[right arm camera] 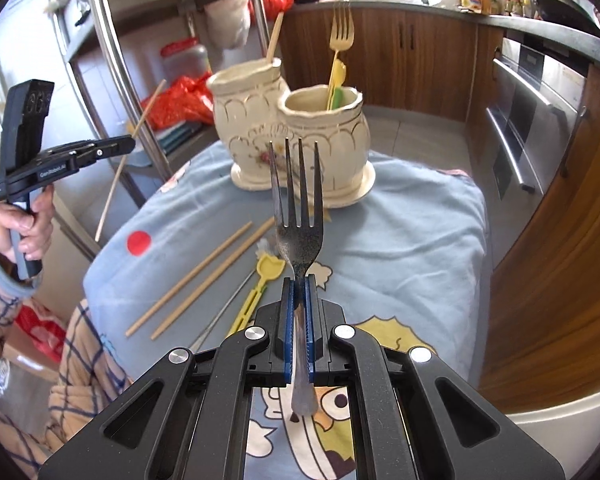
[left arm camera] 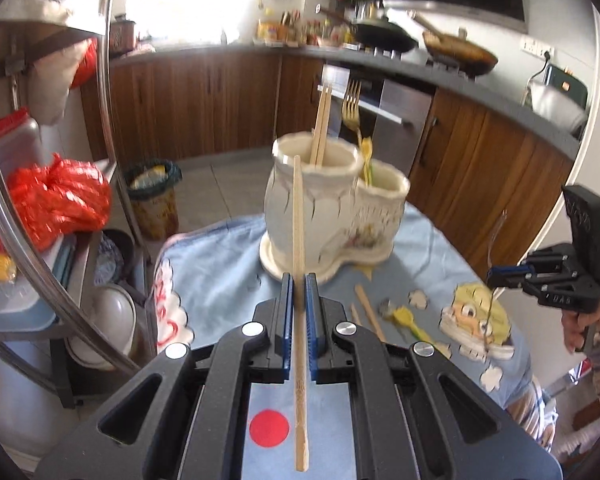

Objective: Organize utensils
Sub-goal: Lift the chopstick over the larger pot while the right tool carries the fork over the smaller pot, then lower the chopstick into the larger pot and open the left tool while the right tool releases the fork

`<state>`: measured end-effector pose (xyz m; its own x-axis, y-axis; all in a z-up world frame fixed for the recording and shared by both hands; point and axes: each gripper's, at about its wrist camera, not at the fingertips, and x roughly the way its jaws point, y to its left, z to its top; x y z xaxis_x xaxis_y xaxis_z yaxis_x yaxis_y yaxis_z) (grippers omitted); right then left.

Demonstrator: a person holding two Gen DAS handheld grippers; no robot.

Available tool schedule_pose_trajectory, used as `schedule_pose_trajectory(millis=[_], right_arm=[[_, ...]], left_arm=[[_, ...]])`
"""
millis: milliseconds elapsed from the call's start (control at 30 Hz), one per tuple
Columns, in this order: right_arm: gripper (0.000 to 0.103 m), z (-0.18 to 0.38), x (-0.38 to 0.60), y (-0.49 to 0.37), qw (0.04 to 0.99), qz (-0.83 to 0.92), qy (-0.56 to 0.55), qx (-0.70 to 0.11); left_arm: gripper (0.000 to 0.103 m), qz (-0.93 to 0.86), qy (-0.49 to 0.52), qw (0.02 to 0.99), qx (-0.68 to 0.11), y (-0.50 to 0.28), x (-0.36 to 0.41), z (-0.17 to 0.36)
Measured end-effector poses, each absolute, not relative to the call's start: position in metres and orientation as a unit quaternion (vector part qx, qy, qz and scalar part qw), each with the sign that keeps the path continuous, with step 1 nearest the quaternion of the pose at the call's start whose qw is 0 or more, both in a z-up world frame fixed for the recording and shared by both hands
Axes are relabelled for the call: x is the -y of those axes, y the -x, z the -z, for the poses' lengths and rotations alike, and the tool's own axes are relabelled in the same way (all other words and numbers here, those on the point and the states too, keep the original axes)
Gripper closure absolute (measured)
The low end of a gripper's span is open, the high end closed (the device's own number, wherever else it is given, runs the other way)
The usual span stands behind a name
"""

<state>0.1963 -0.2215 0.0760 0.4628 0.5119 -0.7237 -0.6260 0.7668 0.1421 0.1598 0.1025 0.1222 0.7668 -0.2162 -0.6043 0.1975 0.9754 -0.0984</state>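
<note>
Left wrist view shows the left tool (left arm camera: 299, 280) clamped on a single chopstick (left arm camera: 298, 216), which points toward 12 o'clock at the two-cup ceramic holder (left arm camera: 320, 216) standing on the cloth-covered worktop (left arm camera: 220, 264). The chopstick's tip lies in line with the rim of the larger cup, but whether it is over the opening or short of it cannot be told. That cup already carries a pair of chopsticks (left arm camera: 322, 124); the smaller cup at about 2 o'clock from it carries a gold fork (left arm camera: 352, 104) and a yellow utensil (left arm camera: 366, 156).

Right wrist view has the right tool (right arm camera: 299, 284) gripping a dark speckled fork (right arm camera: 298, 200) by the neck, tines up toward 12 o'clock, held above the cloth and short of the holder.

So the job reads as partly done: some pieces are sorted and two more are in the tools, off the cloth. What is left, by my reading, is dropping the chopstick in with its kind and the fork in with the gold one. Then the loose items at 9 o'clock of the right tool remain: two chopsticks (right arm camera: 196, 276), a yellow pick-like utensil (right arm camera: 260, 284) and a thin metal piece (right arm camera: 224, 312) beside it.
</note>
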Motion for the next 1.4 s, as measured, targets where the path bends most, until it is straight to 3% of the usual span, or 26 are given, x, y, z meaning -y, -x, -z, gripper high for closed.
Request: schedule_pose_trajectory(millis=[467, 833, 1400], right_arm=[[0.097, -0.11, 0.224, -0.204, 0.872, -0.341, 0.044, -0.348], [0.097, -0.163, 0.205, -0.232, 0.885, -0.352, 0.041, -0.301], [0.097, -0.203, 0.166, -0.3, 0.901, -0.348, 0.031, -0.258]], left_arm=[[0.097, 0.129, 0.024, 0.964, -0.233, -0.168, -0.079, -0.172], [0.097, 0.111, 0.026, 0.979, -0.17, -0.218, -0.064, -0.21], [0.097, 0.053, 0.072, 0.99, -0.108, -0.295, -0.066, -0.197]])
